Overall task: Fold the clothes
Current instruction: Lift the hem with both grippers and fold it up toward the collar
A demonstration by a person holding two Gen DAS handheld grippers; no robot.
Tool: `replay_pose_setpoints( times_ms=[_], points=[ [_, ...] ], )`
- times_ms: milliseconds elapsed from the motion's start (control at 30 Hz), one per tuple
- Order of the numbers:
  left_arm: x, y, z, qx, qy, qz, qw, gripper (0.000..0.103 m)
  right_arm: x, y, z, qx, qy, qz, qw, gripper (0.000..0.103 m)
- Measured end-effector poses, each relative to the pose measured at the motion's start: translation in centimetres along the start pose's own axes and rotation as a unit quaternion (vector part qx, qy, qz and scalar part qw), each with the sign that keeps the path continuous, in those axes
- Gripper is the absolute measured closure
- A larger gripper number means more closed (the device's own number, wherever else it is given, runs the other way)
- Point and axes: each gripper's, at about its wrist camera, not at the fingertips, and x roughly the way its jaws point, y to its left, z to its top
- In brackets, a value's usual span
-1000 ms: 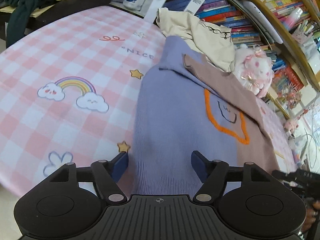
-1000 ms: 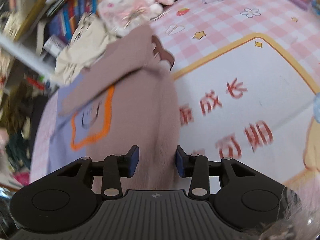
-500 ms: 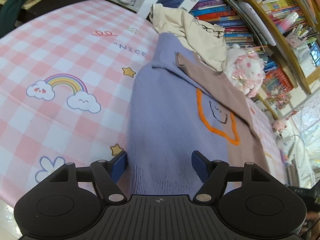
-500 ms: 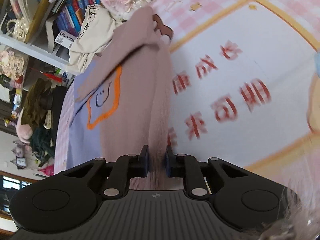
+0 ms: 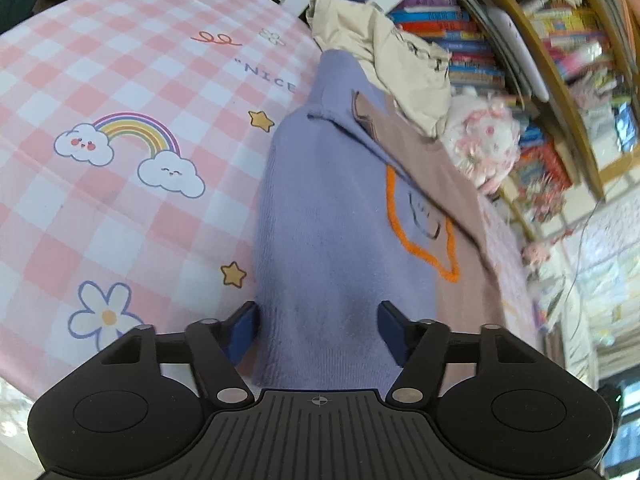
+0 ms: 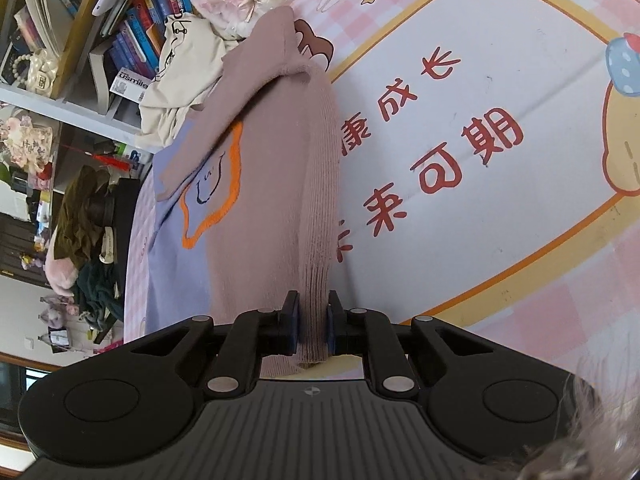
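Observation:
A knitted sweater, lavender on one half [image 5: 332,216] and mauve on the other [image 6: 268,184], with an orange outline motif, lies on a pink checked tablecloth [image 5: 100,184]. My left gripper [image 5: 318,330] is open, its blue-padded jaws wide apart on either side of the lavender hem. My right gripper [image 6: 312,326] is shut on the ribbed mauve hem corner [image 6: 314,312], which stands bunched between the pads.
A cream garment [image 5: 384,56] and a pink-white plush toy [image 5: 480,144] lie at the sweater's far end, against a bookshelf [image 5: 460,32]. In the right wrist view a white printed panel with red characters [image 6: 460,148] lies right of the sweater.
My right gripper closed onto the mauve hem and now pinches it. My left gripper stayed open and shifted slightly along the lavender hem.

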Motion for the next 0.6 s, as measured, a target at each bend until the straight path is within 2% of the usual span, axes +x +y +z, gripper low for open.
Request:
replay_pose_setpoints(
  times_ms=[100,133,167,200,267,367,500,600],
  points=[
    [0.1,-0.2,0.0,0.016,0.014,0.005,0.9998,0.054,0.0,-0.2,0.0,0.002,0.0,0.001,1.0,0.096],
    [0.1,-0.2,0.0,0.018,0.018,0.006,0.9997,0.06,0.0,-0.3,0.0,0.002,0.001,0.001,1.0,0.096],
    [0.1,-0.2,0.0,0.014,0.022,0.007,0.9996,0.069,0.0,-0.3,0.0,0.002,0.001,0.001,1.0,0.096],
    [0.2,0.0,-0.1,0.008,0.027,0.01,0.9996,0.073,0.0,-0.1,0.0,-0.005,0.002,-0.003,1.0,0.096],
    [0.4,0.3,-0.1,-0.011,0.034,0.019,0.9992,0.098,-0.1,0.2,0.0,-0.02,0.003,-0.011,1.0,0.096],
    [0.4,0.8,-0.1,-0.046,0.036,0.024,0.998,0.099,-0.3,0.5,0.1,-0.033,0.008,-0.022,0.999,0.097],
    [0.1,0.5,-0.6,-0.049,0.035,0.018,0.998,0.099,-0.8,0.6,0.3,-0.044,0.017,-0.036,0.998,0.097],
    [-0.3,0.4,-1.0,-0.056,0.031,0.01,0.9979,0.099,-1.7,0.5,0.4,-0.041,0.021,-0.026,0.999,0.097]
  ],
)
